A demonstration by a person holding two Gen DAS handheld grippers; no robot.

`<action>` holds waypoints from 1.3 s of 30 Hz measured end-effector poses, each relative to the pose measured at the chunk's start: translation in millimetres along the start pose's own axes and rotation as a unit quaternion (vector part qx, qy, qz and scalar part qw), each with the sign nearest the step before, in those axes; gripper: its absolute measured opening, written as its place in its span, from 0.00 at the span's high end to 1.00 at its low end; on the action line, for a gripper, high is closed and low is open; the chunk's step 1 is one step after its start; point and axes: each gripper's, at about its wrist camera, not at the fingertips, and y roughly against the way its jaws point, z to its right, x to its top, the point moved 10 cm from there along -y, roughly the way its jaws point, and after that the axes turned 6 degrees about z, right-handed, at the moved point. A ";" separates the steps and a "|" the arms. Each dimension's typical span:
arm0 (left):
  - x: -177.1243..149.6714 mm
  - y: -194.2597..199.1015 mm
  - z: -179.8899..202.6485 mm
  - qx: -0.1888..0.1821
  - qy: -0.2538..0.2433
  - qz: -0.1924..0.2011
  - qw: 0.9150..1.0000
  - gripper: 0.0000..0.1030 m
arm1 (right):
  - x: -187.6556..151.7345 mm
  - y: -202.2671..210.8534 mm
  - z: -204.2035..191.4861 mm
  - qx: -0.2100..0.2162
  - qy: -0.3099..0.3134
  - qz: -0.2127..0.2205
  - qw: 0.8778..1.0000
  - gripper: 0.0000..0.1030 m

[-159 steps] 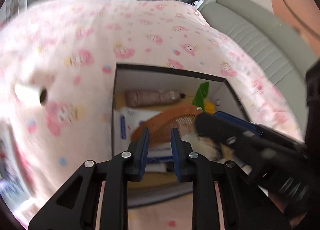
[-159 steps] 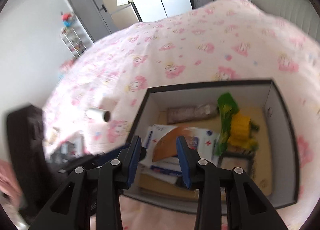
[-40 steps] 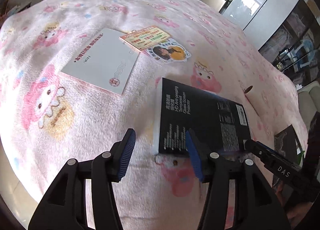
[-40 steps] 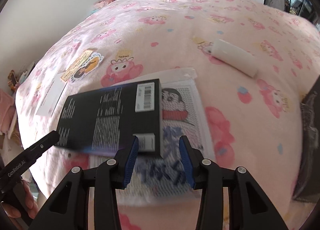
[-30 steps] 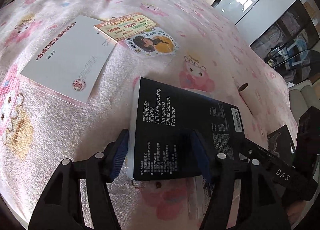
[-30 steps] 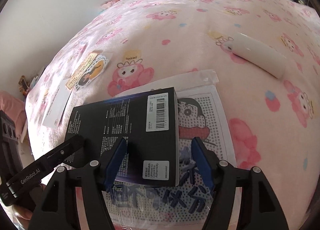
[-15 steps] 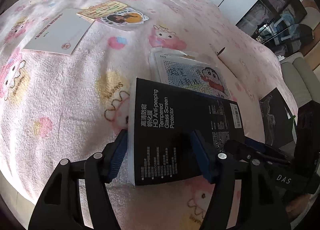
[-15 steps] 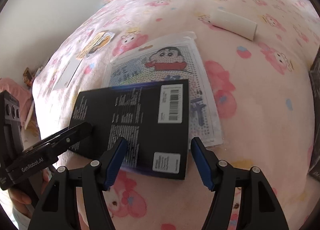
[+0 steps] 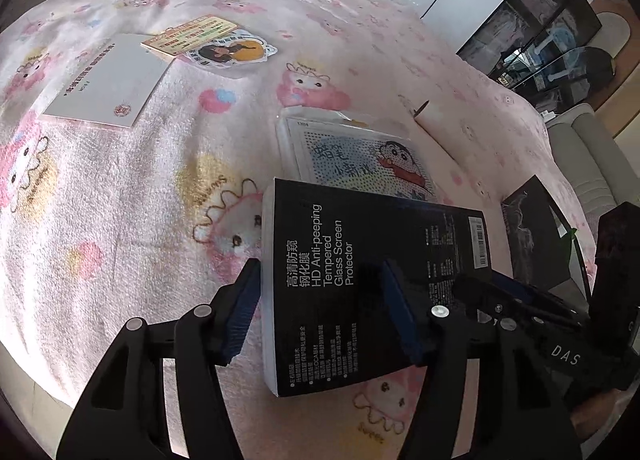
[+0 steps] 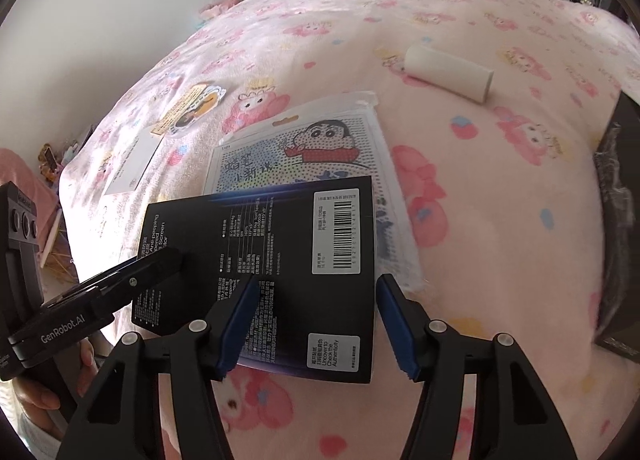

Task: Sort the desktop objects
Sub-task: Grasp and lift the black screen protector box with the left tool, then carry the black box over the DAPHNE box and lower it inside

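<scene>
- Left hand-held gripper [image 9: 320, 312] spreads wide around one black screen-protector box [image 9: 360, 280], which sits above the pink blanket [image 9: 120, 199].
- Right hand-held gripper [image 10: 314, 320] is equally wide, straddling the box's other end.
- One cartoon bead kit [image 10: 304, 151], one white envelope [image 9: 108, 83] and one white roll [image 10: 448, 73] lie nearby.

Black box [image 9: 372, 284]: lifted off the cartoon sheet [image 9: 352, 155], carried nearer, held between both grippers.
Cartoon sheet: now mostly uncovered.
</scene>
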 end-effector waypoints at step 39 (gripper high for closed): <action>-38.5 -69.4 448.5 -0.179 -0.212 -0.064 0.958 0.41 | 12.6 256.5 351.2 -0.190 -0.210 0.159 0.946 0.44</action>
